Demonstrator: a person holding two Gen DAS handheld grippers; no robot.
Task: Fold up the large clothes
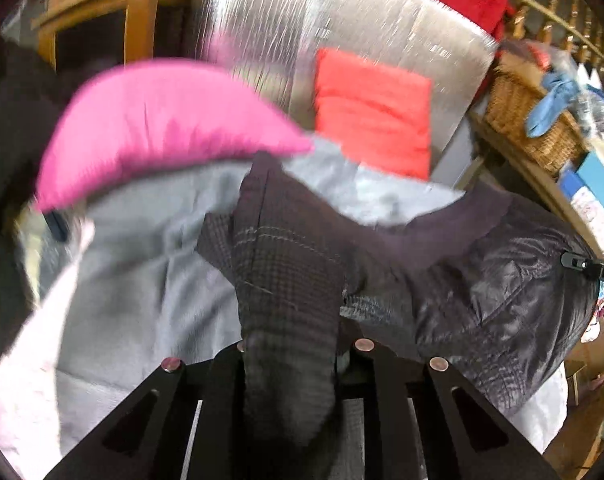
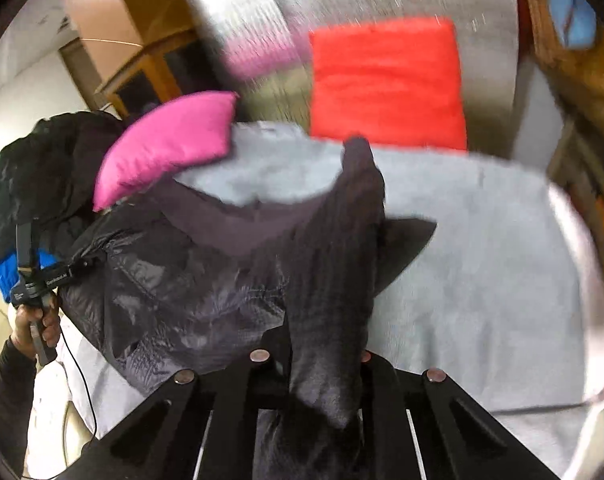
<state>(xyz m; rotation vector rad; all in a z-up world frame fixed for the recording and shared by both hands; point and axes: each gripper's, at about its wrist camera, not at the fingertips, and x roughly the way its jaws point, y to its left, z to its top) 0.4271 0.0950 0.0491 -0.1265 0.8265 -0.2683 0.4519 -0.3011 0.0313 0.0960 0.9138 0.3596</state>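
Dark fabric fills the middle of both wrist views: a large dark jacket (image 1: 502, 280) with a shiny quilted shell and a checked lining, lifted over a grey blanket (image 1: 141, 272) that covers a bed or sofa.

In the left wrist view, from the left, a pale pink sheet (image 1: 29, 360) edges the blanket and a pink pillow (image 1: 161, 128) lies at its far side. The left gripper (image 1: 293, 350) sits at bottom centre, its jaws drawn narrow and pinching a bunched fold of the jacket's checked lining. The fold rises from between the fingers and the rest of the jacket hangs off to the right. Behind it a red pillow (image 1: 374, 112) leans against a silvery panel (image 1: 382, 24). At the far right stand a wicker basket (image 1: 530, 128) on a wooden shelf and the tip of the other gripper.

In the right wrist view, a hand (image 2: 37, 328) in a dark sleeve holds the left gripper at the left edge, with a cable hanging below it. Beside it the jacket's shiny shell (image 2: 173, 288) sags between the two grippers, and the pink pillow (image 2: 169, 140) shows above it. The right gripper (image 2: 322, 356) is at bottom centre, its jaws closed tight on a fold of the jacket, which stands up from the fingers. The red pillow (image 2: 386, 80) lies beyond, and the grey blanket (image 2: 482, 280) spreads to the right.
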